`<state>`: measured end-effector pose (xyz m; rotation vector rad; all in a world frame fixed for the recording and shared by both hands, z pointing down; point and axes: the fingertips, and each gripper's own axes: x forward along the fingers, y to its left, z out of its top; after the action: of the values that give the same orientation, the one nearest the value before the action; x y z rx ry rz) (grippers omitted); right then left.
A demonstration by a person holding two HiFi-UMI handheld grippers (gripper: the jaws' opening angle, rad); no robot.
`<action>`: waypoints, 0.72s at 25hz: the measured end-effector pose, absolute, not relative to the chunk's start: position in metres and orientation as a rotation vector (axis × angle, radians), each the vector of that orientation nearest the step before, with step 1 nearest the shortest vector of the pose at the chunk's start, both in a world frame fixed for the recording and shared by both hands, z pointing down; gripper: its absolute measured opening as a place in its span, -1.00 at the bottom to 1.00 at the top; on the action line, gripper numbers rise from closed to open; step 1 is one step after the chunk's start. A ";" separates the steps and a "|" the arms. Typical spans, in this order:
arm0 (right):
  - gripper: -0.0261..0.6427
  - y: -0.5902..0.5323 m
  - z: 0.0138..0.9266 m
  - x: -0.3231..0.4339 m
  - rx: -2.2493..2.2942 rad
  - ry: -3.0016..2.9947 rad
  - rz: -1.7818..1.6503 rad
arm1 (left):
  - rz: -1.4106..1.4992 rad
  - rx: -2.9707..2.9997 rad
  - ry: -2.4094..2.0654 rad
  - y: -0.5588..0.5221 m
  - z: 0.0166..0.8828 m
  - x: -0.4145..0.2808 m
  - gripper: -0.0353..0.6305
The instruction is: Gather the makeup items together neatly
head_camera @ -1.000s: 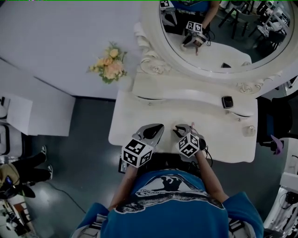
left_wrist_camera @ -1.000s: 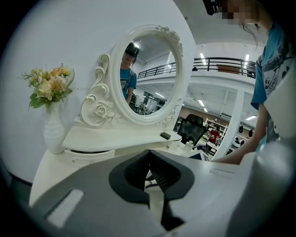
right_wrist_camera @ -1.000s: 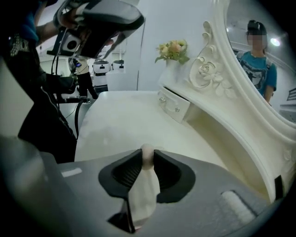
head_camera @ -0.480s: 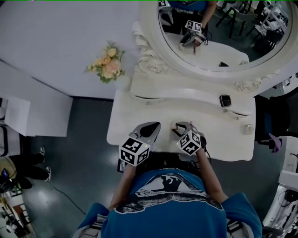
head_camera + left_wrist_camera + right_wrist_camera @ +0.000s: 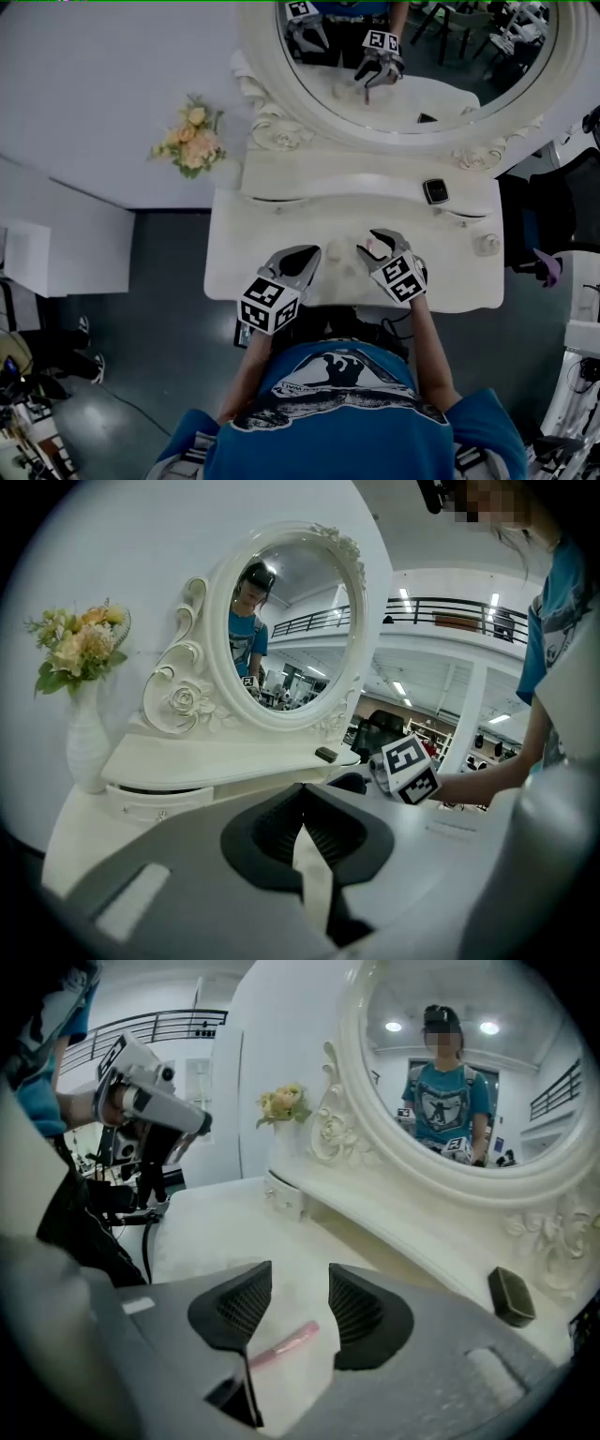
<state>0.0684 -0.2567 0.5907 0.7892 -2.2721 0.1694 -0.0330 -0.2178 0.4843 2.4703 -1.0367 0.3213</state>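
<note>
A slim pink makeup tube [image 5: 281, 1343] lies flat on the white vanity table [image 5: 202, 1227]. My right gripper [image 5: 298, 1279] hangs just over it. Its jaws are opening, one on each side of the tube, and the pads do not press it. In the head view this gripper [image 5: 373, 242] is at the table's front middle. My left gripper [image 5: 317, 253] rests beside it to the left. Its jaws are shut with nothing between them [image 5: 302, 791]. A black compact [image 5: 434, 191] sits on the raised shelf at the right. A small pale jar [image 5: 486, 245] stands near the table's right end.
A big oval mirror [image 5: 412, 56] in a carved white frame rises behind the shelf. A white vase of yellow and peach flowers [image 5: 82, 682] stands at the shelf's left end. Small drawers [image 5: 281, 1194] sit under the shelf. The table's front edge is close to my body.
The right gripper's jaws have widened and let go of the pink tube, which stuck out of them before and now lies on the table. The right gripper shifted slightly right. The left stayed put.
</note>
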 end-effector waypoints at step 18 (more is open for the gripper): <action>-0.08 -0.378 0.564 0.276 1.323 -1.967 0.244 | 0.345 2.507 -0.956 -0.221 0.485 0.005 -0.86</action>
<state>0.2758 -0.3779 0.5637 1.3233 -1.9669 0.2440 0.0050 -0.2214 0.4854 2.5071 -0.9562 0.3454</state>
